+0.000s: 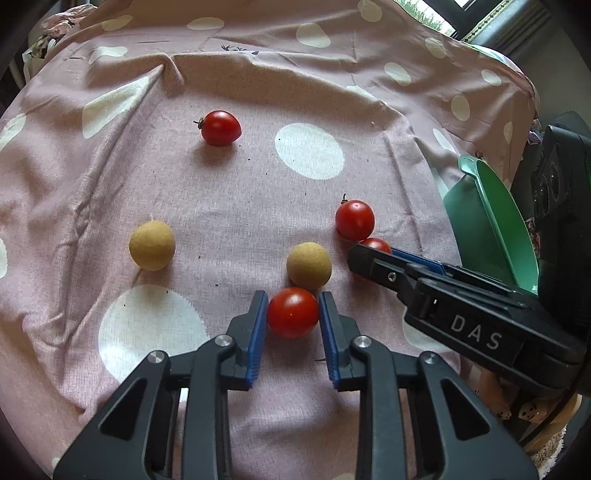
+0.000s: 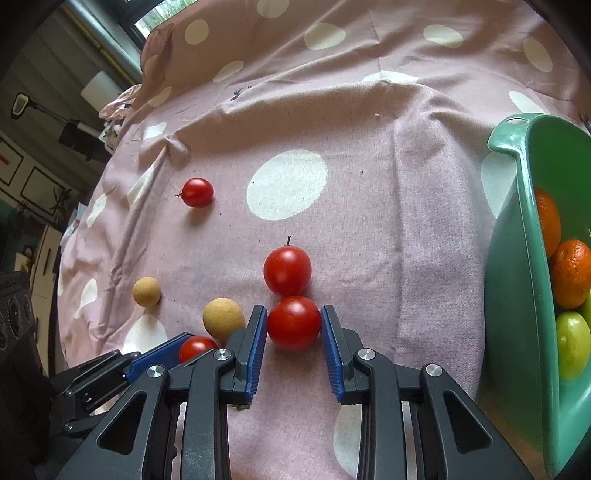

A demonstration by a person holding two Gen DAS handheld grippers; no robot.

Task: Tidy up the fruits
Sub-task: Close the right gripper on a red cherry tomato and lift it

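Pink cloth (image 1: 221,206): each gripper (image 1: 293,314) clamps a tomato (image 1: 293,313).

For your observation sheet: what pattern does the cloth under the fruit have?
The pink fabric cloth carries large cream polka dots, clearest in the right wrist view.

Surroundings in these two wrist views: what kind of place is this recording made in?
Most likely a home room, not a lab. The fruit lies on a soft, creased pink polka-dot cloth, probably bedding; a green plastic basin holds oranges; a window shows greenery behind.
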